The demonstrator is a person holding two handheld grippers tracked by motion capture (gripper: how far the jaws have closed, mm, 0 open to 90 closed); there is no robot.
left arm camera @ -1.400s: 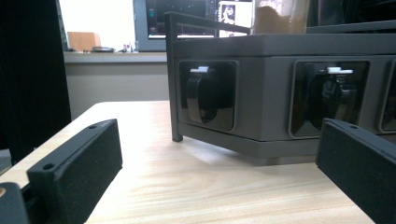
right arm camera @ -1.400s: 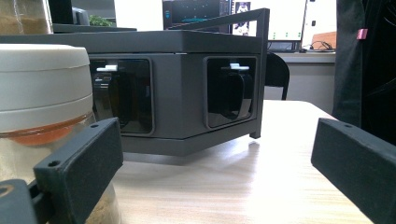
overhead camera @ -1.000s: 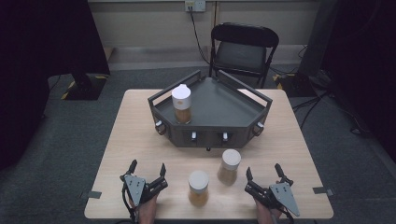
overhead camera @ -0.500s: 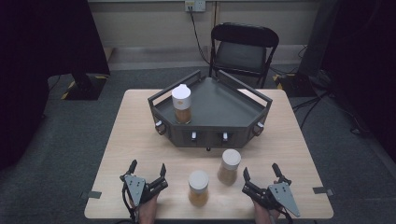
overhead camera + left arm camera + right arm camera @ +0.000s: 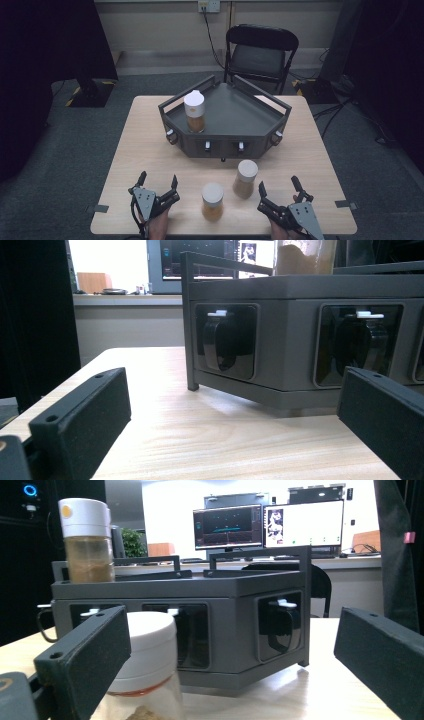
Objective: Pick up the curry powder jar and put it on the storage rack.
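Note:
A dark grey tray (image 5: pixel 250 107) with raised rails stands mid-table. On its left part is a white-lidded jar (image 5: pixel 194 111) of brown powder. Two more such jars stand on the table in front of it, one (image 5: pixel 213 201) near the front edge and one (image 5: pixel 245 178) slightly behind and to its right. My left gripper (image 5: pixel 158 178) rests open at the front left, empty, facing the tray's front wall (image 5: pixel 300 295). My right gripper (image 5: pixel 278 183) is open at the front right, just right of the two jars. In the right gripper view, the closer jar (image 5: pixel 147 655) stands just ahead of the left jaw.
The tray's front wall carries several black knobs (image 5: pixel 225 340). A black folding chair (image 5: pixel 260 50) stands beyond the table's far edge. Bare tabletop (image 5: pixel 145 140) lies left and right of the tray. Monitors (image 5: pixel 270 525) glow far behind.
My right gripper has edged slightly left, closer to the jars. The left gripper and all three jars have stayed put.

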